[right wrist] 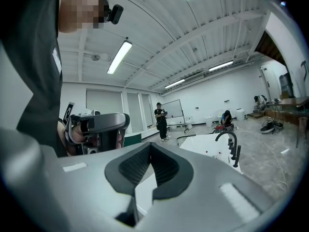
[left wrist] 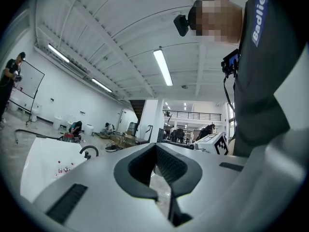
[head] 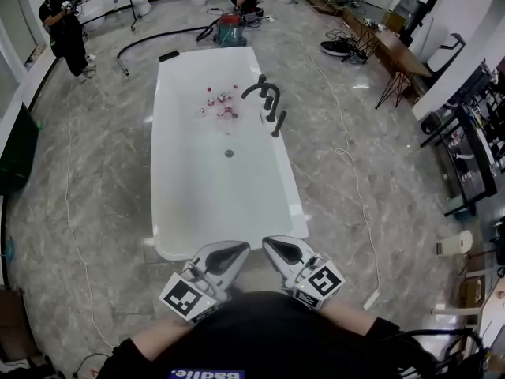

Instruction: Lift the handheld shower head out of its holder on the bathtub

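Observation:
The white bathtub (head: 175, 196) lies lengthwise ahead of me in the head view. On its right rim stand a black arched faucet (head: 256, 88) and the black handheld shower head (head: 278, 123), upright in its holder. The right gripper view shows the same faucet (right wrist: 227, 137) and shower head (right wrist: 237, 156) far off at the right. My left gripper (head: 241, 248) and right gripper (head: 269, 244) are held side by side close to my body, over the tub's near end and far from the shower head. Both are shut with nothing between the jaws, as the gripper views show for the left gripper (left wrist: 155, 149) and right gripper (right wrist: 150, 147).
Small red and white bottles (head: 221, 105) lie in the tub beyond the drain (head: 229, 153). A red vacuum (head: 230, 30) and a crouching person are past the tub's far end. A standing person (head: 63, 22) is at the far left. Cables cross the marble floor; desks (head: 394, 50) line the right.

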`<state>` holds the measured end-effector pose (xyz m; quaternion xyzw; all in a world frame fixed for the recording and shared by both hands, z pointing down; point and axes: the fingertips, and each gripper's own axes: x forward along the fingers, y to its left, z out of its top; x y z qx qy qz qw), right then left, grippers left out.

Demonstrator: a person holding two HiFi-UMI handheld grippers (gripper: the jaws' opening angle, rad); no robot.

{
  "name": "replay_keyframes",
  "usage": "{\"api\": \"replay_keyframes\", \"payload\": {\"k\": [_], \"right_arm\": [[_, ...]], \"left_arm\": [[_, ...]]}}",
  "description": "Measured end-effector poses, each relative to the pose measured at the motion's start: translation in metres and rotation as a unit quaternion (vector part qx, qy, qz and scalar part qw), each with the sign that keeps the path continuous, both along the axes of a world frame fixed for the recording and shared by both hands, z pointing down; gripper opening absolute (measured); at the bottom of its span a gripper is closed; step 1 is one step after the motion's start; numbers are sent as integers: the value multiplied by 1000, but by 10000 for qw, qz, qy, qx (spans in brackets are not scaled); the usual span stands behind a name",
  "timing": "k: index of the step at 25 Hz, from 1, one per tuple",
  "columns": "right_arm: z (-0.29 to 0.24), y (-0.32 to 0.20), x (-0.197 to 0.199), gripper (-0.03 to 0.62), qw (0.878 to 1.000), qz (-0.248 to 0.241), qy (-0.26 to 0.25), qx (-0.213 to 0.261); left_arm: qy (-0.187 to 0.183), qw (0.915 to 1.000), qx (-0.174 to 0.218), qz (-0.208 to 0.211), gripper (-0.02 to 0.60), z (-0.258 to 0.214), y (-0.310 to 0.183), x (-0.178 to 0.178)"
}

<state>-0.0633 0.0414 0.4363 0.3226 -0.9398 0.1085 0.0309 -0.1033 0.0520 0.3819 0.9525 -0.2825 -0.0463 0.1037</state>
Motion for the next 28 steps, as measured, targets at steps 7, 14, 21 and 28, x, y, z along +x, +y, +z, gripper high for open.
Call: {"api": "replay_keyframes", "payload": {"k": [7,14,21,28], "right_arm": [[-2,-51,-30,2,9997,254,40,31],[-9,-86,-26,3,9986,481,115,158],[-14,-115,-3,5,9982,541,70,259],[-12,-131,27,12,9993,279,-23,240]], "left_arm": [[88,9997,-98,215,0,5,-53,-31],[342,9989,-54,320,0,3,-77,-30],[82,9996,-173,221,0,11,-88,-19],[232,9996,117,-86,0,-6,-95,10]]}}
